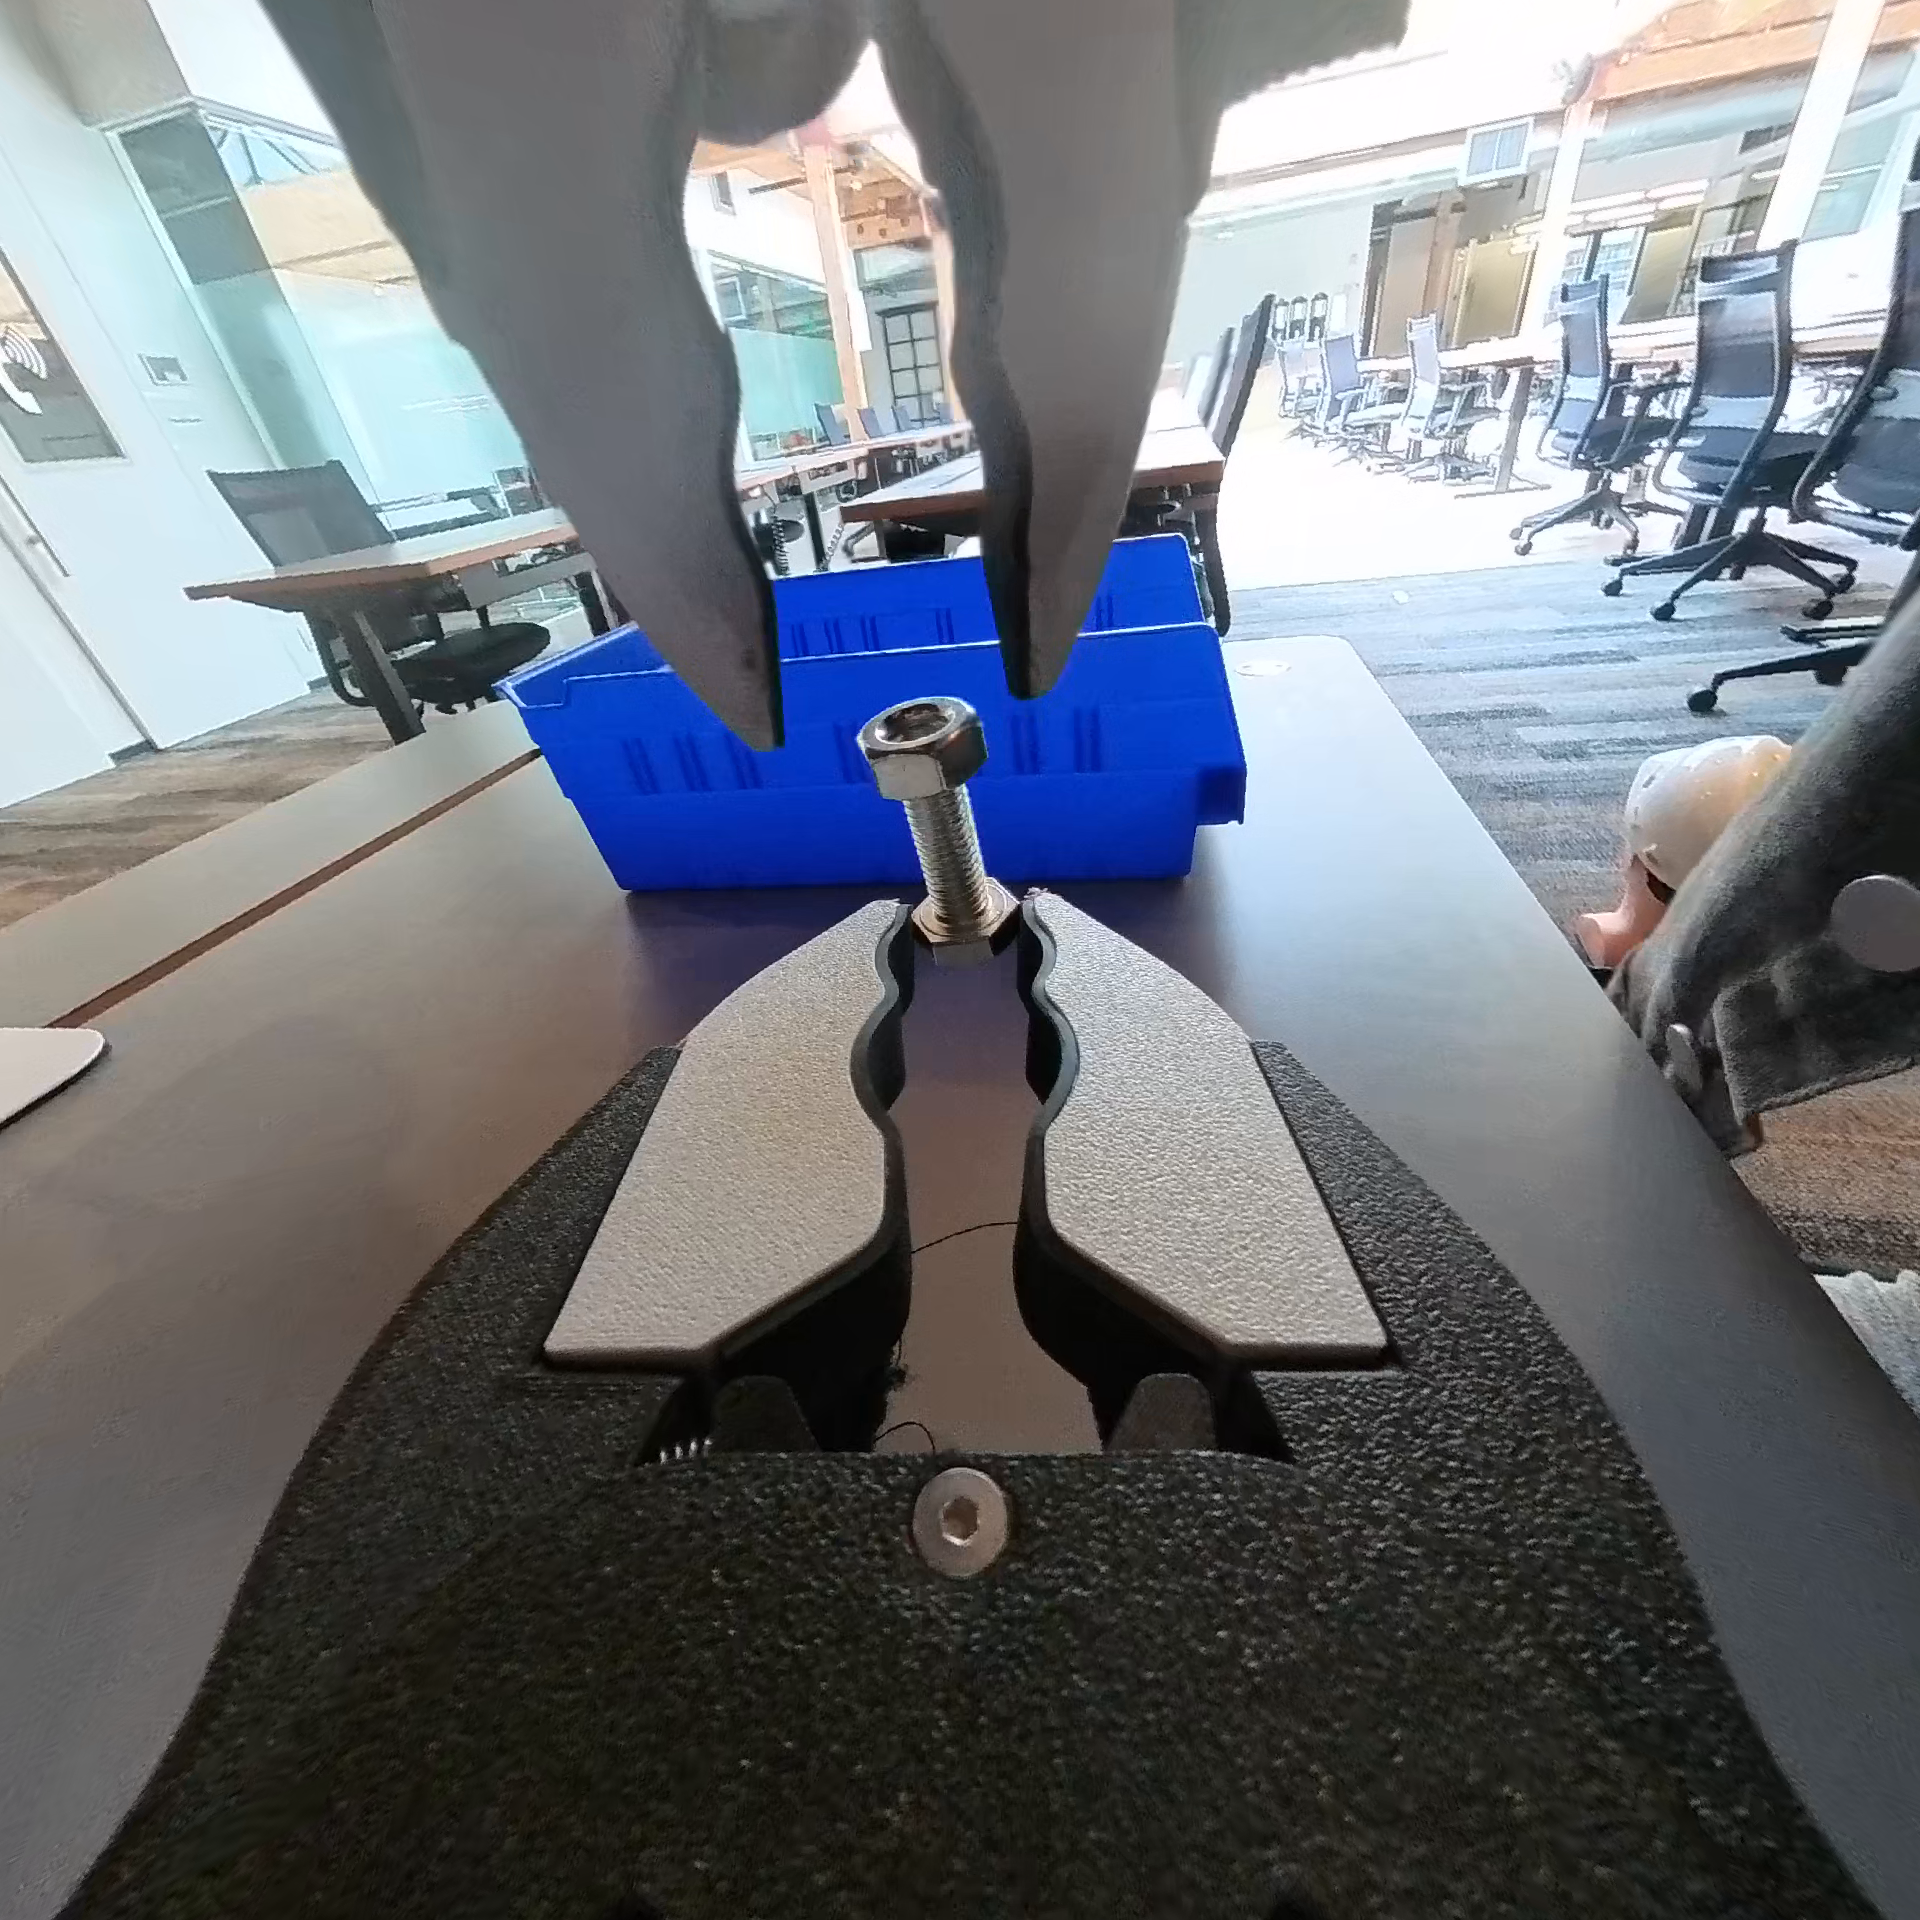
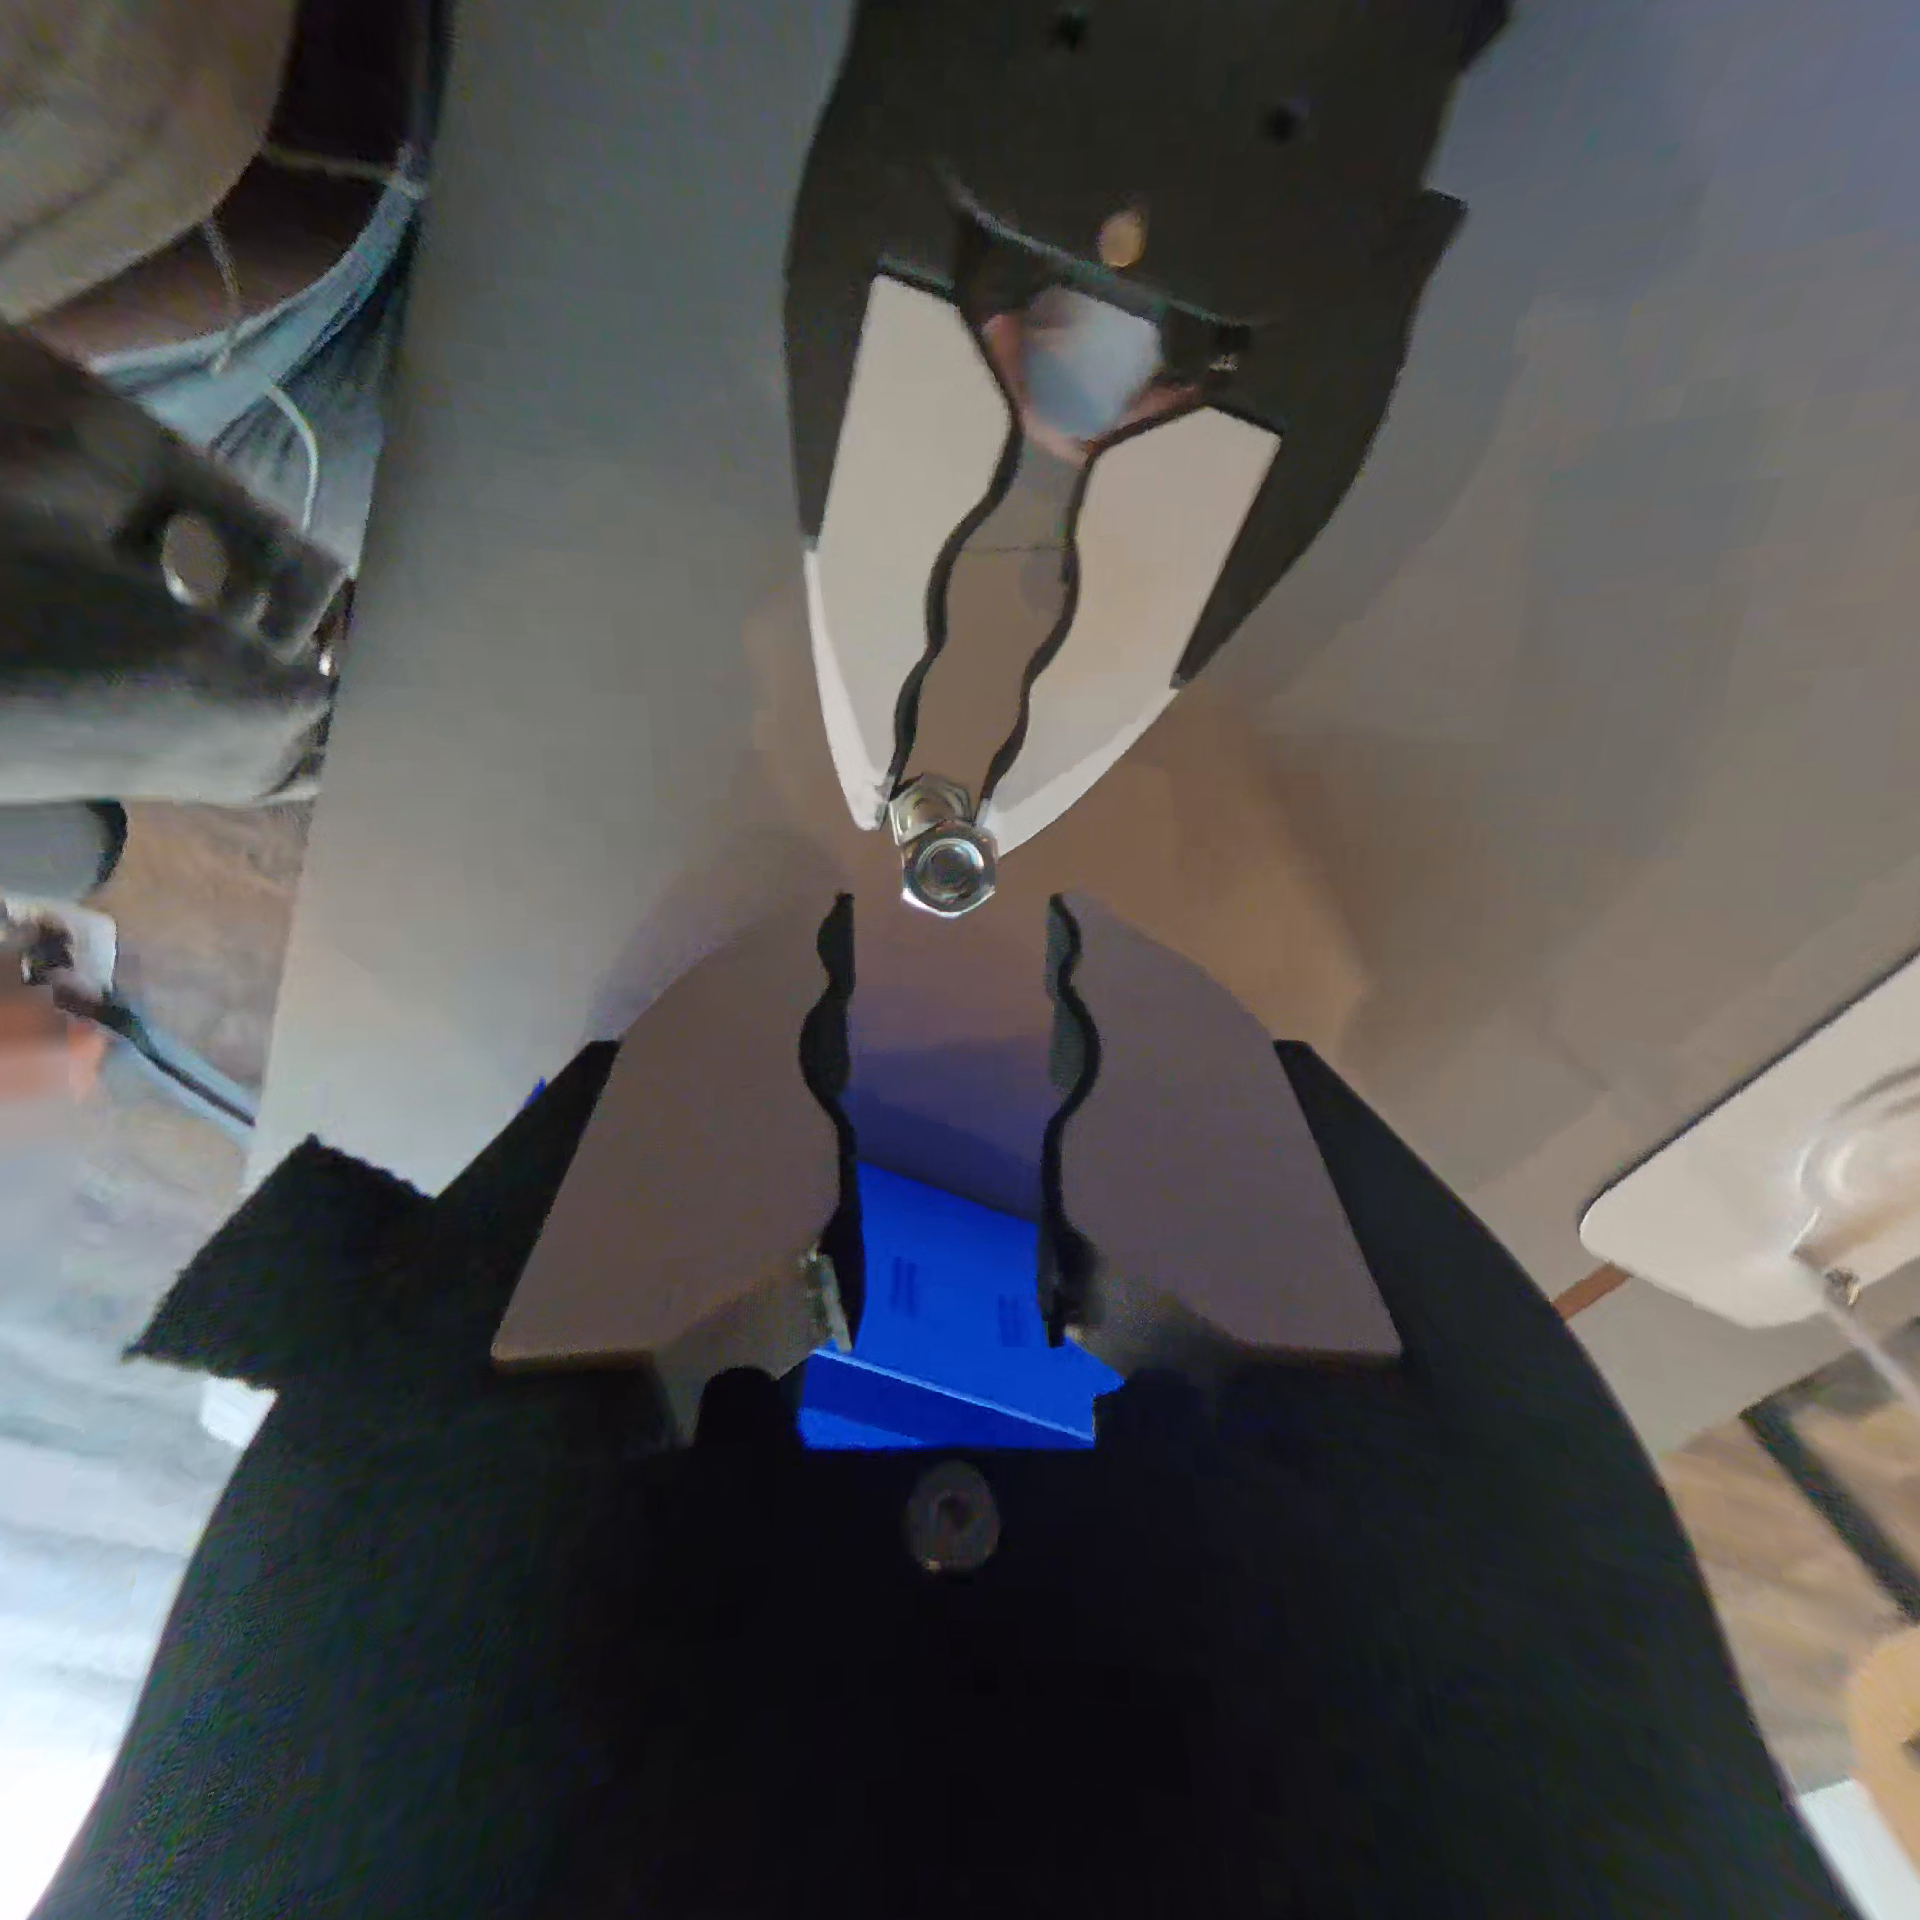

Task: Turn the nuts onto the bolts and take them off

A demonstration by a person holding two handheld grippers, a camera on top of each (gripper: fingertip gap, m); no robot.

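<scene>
Tabletop, dark and matte, fills the left wrist view, with the blue bin as landmark near its far edge. Left of the bin stand a wooden desk and glass partition walls; right of it, grey carpet and rows of black office chairs. In front of the bin, the left gripper is clenched on the bolt's head, holding the bolt upright. A nut sits at the bolt's upper end, level with the bin's front wall. Above it hangs the right gripper, fingers spread either side of the nut, touching nothing. A white pad lies on the table.
</scene>
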